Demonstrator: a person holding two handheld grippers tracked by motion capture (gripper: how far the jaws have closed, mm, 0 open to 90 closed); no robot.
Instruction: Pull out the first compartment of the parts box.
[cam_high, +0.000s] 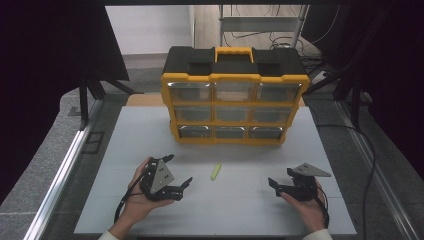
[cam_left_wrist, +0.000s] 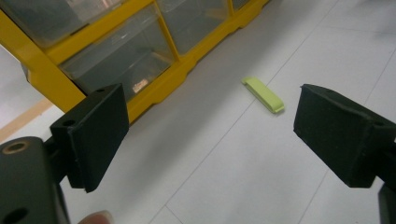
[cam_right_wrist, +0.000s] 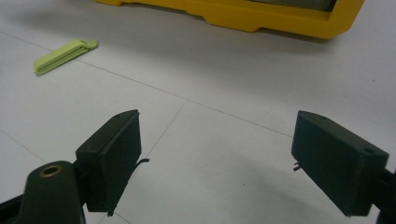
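Note:
A small lime-green clip (cam_high: 215, 171) lies flat on the white table (cam_high: 240, 210), in front of a yellow and black drawer organizer (cam_high: 234, 95). My left gripper (cam_high: 180, 170) rests in a hand to the left of the clip, open and empty. In the left gripper view the clip (cam_left_wrist: 264, 93) lies beyond the wide-apart jaws of the left gripper (cam_left_wrist: 215, 135). My right gripper (cam_high: 281, 177) sits to the clip's right, also open and empty. The right gripper view shows the clip (cam_right_wrist: 63, 56) far off at upper left, past the right gripper (cam_right_wrist: 224, 158).
The organizer has three rows of clear drawers, all closed, and a yellow handle (cam_high: 234, 52) on top. Its yellow base (cam_right_wrist: 261, 16) stands on the table's far half. Dark stands and cables flank the table on both sides.

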